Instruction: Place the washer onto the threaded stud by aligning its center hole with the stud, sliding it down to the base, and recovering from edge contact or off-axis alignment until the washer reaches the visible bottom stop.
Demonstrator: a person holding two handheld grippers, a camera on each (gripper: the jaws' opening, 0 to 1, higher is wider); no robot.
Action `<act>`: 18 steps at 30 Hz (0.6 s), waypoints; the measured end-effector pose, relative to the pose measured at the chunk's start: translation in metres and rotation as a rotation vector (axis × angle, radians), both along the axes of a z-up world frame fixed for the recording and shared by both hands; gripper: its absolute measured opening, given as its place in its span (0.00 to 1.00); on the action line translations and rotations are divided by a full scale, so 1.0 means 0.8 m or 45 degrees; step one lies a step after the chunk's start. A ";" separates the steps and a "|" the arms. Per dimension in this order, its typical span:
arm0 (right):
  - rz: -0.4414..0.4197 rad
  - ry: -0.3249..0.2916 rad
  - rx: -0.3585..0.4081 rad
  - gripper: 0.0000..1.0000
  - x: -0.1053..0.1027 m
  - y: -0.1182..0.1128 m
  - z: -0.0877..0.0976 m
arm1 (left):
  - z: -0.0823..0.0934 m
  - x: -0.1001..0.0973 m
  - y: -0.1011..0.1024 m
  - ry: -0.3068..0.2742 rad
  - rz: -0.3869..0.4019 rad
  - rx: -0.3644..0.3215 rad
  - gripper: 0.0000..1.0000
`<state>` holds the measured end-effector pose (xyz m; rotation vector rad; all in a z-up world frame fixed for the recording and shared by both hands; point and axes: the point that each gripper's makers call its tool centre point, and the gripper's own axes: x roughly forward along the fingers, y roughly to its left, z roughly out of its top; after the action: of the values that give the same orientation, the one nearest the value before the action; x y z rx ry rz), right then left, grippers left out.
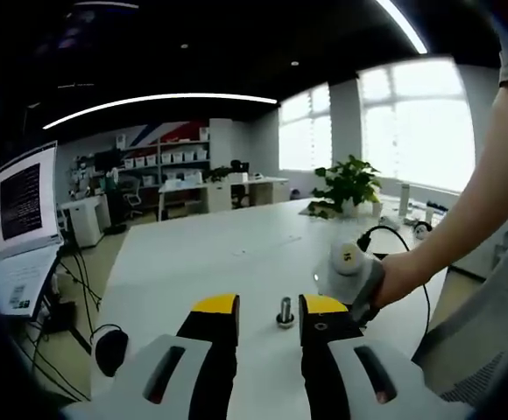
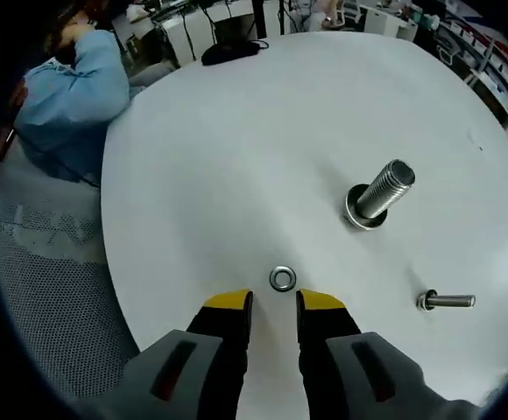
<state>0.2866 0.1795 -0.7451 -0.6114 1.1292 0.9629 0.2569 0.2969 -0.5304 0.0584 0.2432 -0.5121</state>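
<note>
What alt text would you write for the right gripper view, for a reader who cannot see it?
A small washer lies flat on a white table, just ahead of the right gripper, whose yellow-tipped jaws stand apart. A large threaded stud and a smaller bolt stand upright further right.

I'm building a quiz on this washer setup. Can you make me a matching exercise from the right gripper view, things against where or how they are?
Things:
1. washer
2. large threaded stud
3. small bolt
4. right gripper

States:
A. stands upright on the white table
B. lies flat just beyond the yellow jaw tips
C. open, holding nothing
D. nearest the table's right edge in this view

Pairs: 1-B, 2-A, 3-D, 4-C
</note>
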 end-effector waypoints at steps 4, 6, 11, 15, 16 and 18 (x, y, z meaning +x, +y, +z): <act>-0.011 -0.009 0.005 0.22 0.010 0.002 0.002 | -0.001 0.000 -0.001 0.004 -0.003 0.005 0.25; -0.011 -0.005 0.006 0.22 0.012 0.006 0.002 | -0.001 0.001 0.001 0.000 0.005 0.025 0.24; 0.159 -0.048 -0.105 0.18 0.014 0.005 0.000 | -0.003 0.001 0.002 0.010 0.006 0.011 0.24; 0.173 -0.024 -0.126 0.18 0.015 0.006 -0.002 | -0.002 0.001 0.002 0.005 0.007 0.015 0.24; 0.194 -0.020 -0.145 0.18 0.013 0.006 -0.001 | -0.002 0.001 0.002 0.006 0.007 0.018 0.24; 0.246 -0.021 -0.172 0.17 0.013 0.007 -0.002 | -0.003 0.001 0.002 0.009 0.007 0.019 0.24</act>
<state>0.2968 0.1848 -0.7466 -0.8485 1.1420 1.0496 0.2577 0.2988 -0.5331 0.0705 0.2538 -0.5054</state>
